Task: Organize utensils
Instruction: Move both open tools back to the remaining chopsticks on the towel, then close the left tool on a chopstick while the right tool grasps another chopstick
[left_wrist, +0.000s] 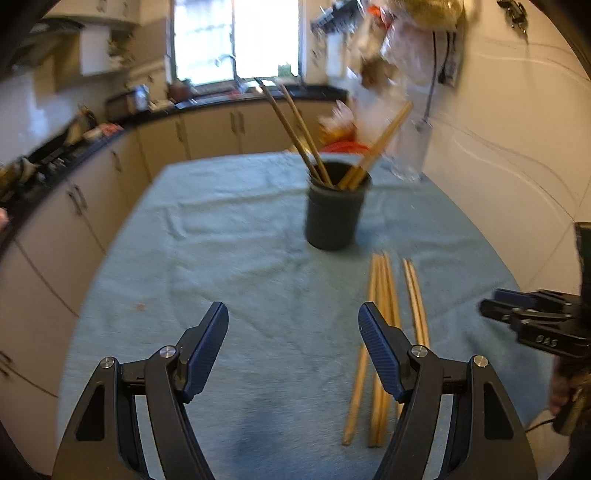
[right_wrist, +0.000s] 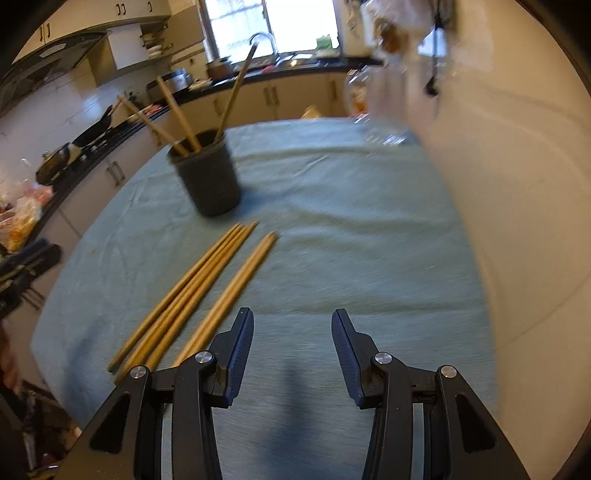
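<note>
The loose chopsticks (right_wrist: 192, 295) lie on the bench (right_wrist: 351, 240), on its blue-green cloth, in two bundles side by side: a larger one and a pair just beside it, tips pointing toward the dark holder cup (right_wrist: 207, 177). By the look of it the job is partly done: several chopsticks already stand in the cup, leaning against its rim, while the bundles on the cloth are still to be gathered and dropped in.

The left gripper (left_wrist: 293, 325) hangs over the cloth with its jaws parted wide and nothing between them; the larger bundle runs under its right finger. The right gripper (right_wrist: 292, 332) is about half open, also empty, just right of the pair.

Blur hides the exact count of sticks, and the near ends of some are covered by gripper fingers
</note>
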